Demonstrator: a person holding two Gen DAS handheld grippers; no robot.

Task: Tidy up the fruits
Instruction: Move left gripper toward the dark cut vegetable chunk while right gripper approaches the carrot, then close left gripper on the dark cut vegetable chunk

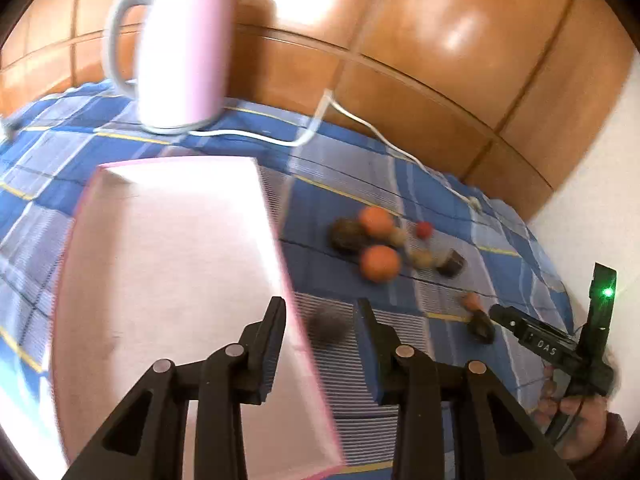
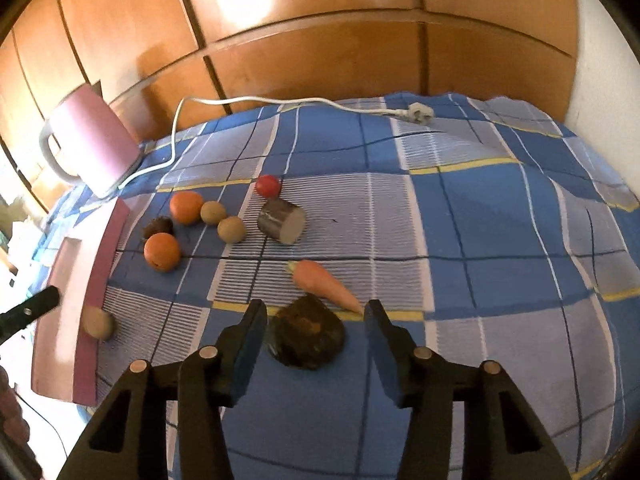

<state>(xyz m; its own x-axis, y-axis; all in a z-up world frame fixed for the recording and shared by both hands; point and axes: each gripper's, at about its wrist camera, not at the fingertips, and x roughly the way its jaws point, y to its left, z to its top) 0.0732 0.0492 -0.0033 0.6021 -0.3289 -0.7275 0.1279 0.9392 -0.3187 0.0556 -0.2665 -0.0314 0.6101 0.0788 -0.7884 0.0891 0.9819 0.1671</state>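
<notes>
Right claw half-wide, straddling dark brown lump, right pad clear of it; its body reads "DAS". Left claw narrow, gripping nothing, over the pink tray edge. Brown fruit on checked cloth against tray wall. Oranges, carrot nearby.

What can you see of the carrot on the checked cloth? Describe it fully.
The carrot is pale orange, smooth and tapered, with a whitish stub at its thick end. It lies flat and slanted on the blue checked cloth, its tip pointing toward the camera beside a dark lumpy piece. Whether they touch is unclear.
</notes>
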